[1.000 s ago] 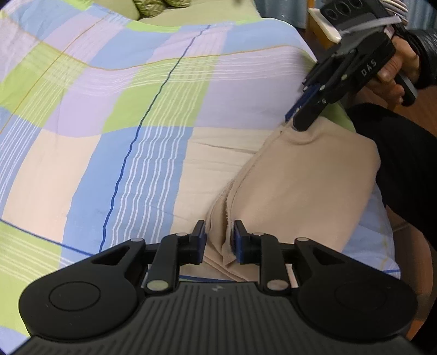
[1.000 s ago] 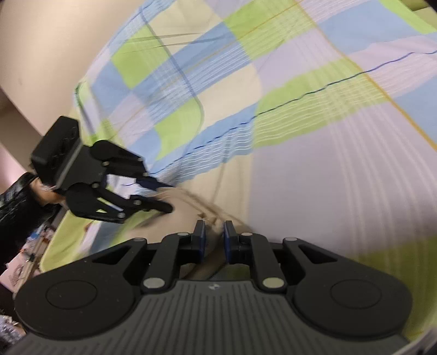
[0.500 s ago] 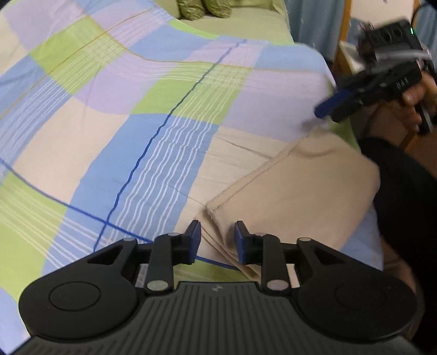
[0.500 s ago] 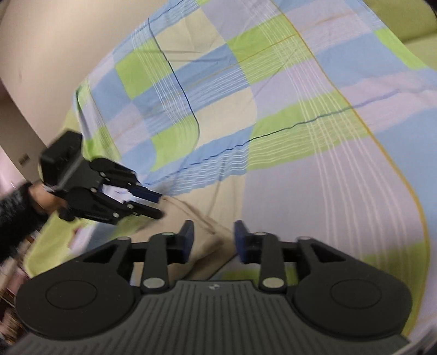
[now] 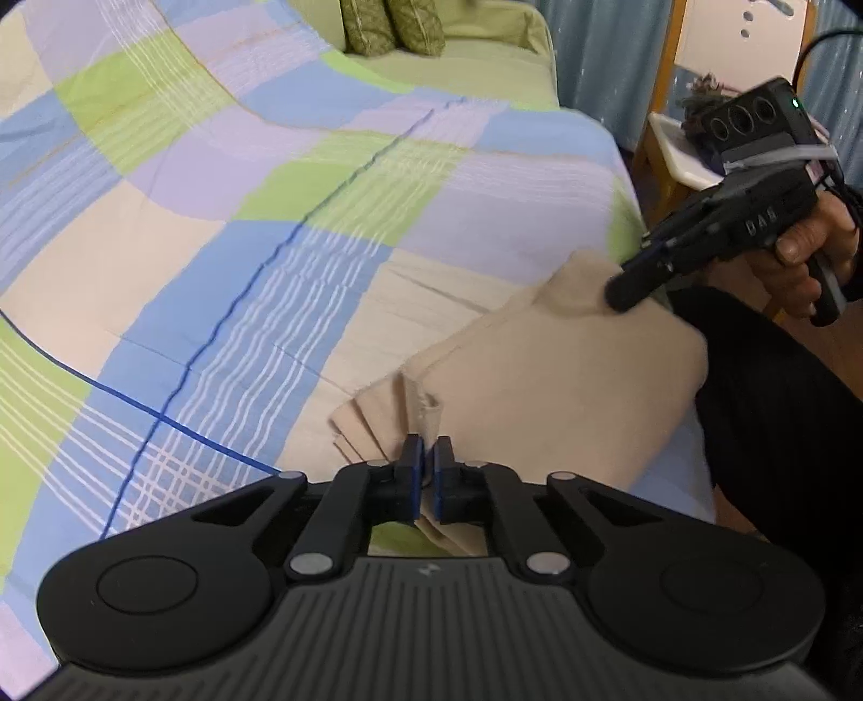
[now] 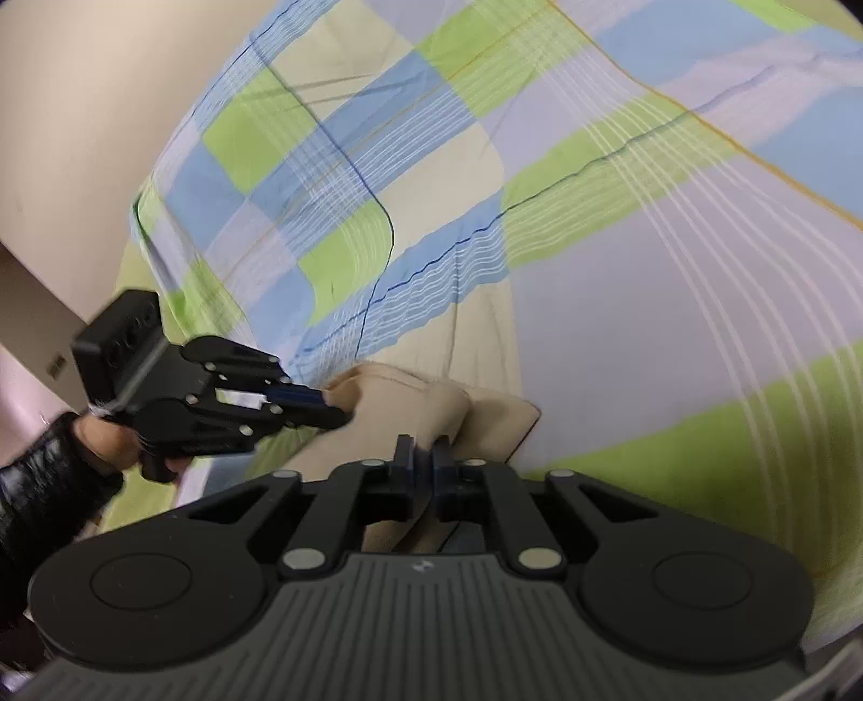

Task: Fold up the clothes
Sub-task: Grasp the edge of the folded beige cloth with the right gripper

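A folded beige garment (image 5: 555, 388) lies on the checked bedspread (image 5: 216, 259) by the bed's near right edge. My left gripper (image 5: 426, 464) is shut on the layered hem at the garment's near corner, and a small tuck of cloth stands up between the pads. My right gripper (image 5: 625, 291) pinches the far corner, which is pulled up into a peak. In the right wrist view the right gripper (image 6: 423, 458) is shut on a bunched fold of the garment (image 6: 426, 404), and the left gripper (image 6: 334, 412) grips the opposite corner, a hand behind it.
Two olive pillows (image 5: 394, 27) lie at the head of the bed. A wooden stand with a white tray (image 5: 679, 151) is beyond the bed's right side. A person's dark-clad leg (image 5: 782, 431) presses against the bed edge. A beige wall (image 6: 81, 108) borders the far side.
Half a second ago both pairs of jaws stood apart over the garment's corners. Now both have closed on the cloth, and the gripped corners are bunched and raised.
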